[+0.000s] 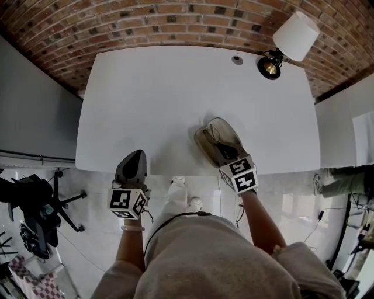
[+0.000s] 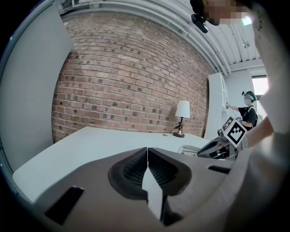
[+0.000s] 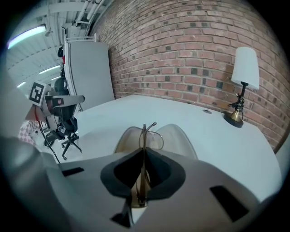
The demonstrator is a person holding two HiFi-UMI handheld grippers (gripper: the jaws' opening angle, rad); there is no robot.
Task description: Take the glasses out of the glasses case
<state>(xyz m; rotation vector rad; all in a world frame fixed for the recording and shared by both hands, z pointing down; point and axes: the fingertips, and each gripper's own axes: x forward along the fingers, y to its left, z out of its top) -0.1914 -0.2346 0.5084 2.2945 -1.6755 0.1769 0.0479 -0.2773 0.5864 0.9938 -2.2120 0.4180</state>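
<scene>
Reads as a lab or test studio, not a home. Bare white counter (image 1: 175, 99) sits against an exposed brick wall (image 2: 131, 77), with only a table lamp (image 1: 292, 41) at its far right corner. Open ceiling with pipes (image 3: 88, 11) and a strip light (image 3: 27, 36). Plain white partition panel (image 3: 88, 72) off to one side, glossy floor (image 1: 280, 204). Black office chair (image 1: 35, 210) stands off the counter's near left corner. Left gripper (image 1: 135, 155) and right gripper (image 1: 222, 150) each carry a square-marker cube. Second person (image 2: 248, 113) stands at the back.

White table (image 1: 163, 99) — open glasses case (image 1: 203, 139), lamp (image 1: 294, 38) at corner.
</scene>
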